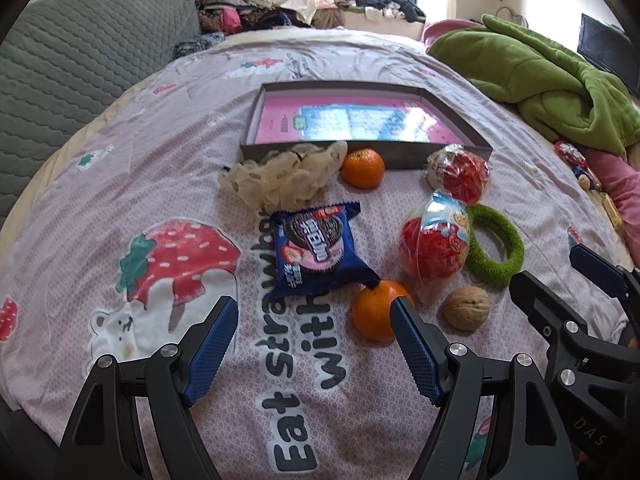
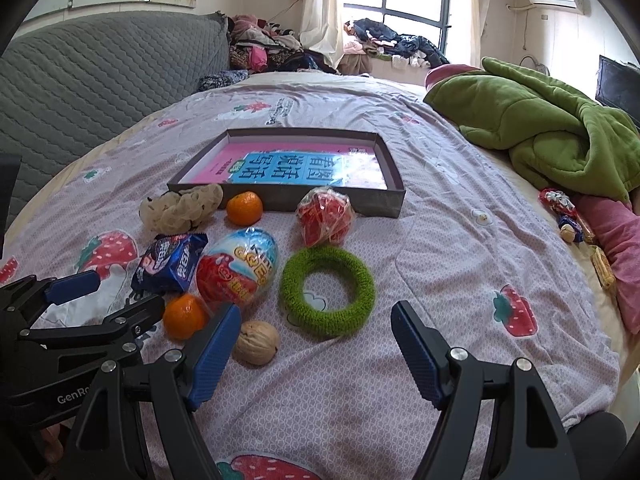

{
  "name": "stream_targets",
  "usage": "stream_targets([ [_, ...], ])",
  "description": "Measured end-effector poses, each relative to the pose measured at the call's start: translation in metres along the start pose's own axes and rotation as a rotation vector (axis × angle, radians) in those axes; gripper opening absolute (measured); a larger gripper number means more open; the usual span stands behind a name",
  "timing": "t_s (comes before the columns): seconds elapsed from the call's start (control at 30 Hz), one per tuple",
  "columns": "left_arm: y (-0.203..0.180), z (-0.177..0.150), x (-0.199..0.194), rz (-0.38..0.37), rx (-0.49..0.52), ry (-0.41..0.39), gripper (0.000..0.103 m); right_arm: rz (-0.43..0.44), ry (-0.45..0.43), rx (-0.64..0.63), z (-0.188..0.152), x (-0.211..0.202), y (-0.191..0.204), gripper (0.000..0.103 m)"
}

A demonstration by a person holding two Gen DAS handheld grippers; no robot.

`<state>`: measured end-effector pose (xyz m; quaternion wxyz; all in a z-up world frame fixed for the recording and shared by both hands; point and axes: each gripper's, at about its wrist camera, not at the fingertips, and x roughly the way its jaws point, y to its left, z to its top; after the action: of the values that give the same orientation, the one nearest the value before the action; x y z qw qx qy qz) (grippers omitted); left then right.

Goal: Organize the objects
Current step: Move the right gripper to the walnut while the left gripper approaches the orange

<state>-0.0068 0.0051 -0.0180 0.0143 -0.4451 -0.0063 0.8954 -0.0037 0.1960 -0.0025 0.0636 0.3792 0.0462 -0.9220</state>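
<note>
A shallow grey box (image 1: 460,118) (image 2: 394,194) with a pink book inside lies on the bed. In front of it lie a beige scrunchie (image 1: 280,176) (image 2: 180,206), two oranges (image 1: 363,168) (image 1: 372,312) (image 2: 245,208) (image 2: 183,316), a blue cookie pack (image 1: 316,252) (image 2: 172,262), a wrapped red sweet (image 1: 460,174) (image 2: 325,216), a red-and-blue egg toy (image 1: 436,244) (image 2: 238,266), a green ring (image 1: 496,246) (image 2: 328,290) and a walnut (image 1: 466,307) (image 2: 256,342). My left gripper (image 1: 314,344) is open and empty before the near orange. My right gripper (image 2: 316,350) is open and empty near the walnut and ring.
A green blanket (image 1: 540,76) (image 2: 560,128) is bunched at the right, with small sweets (image 2: 568,220) and pink bedding (image 2: 616,240) beside it. A grey quilted headboard (image 1: 80,60) runs along the left. Clothes are piled by the window (image 2: 384,44).
</note>
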Motion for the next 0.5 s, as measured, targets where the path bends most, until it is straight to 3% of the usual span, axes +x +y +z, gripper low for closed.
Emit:
stream_targets([
  [0.5, 0.000, -0.006, 0.006, -0.064, -0.013, 0.075, 0.079, 0.024, 0.054, -0.014, -0.014, 0.005, -0.002, 0.077],
])
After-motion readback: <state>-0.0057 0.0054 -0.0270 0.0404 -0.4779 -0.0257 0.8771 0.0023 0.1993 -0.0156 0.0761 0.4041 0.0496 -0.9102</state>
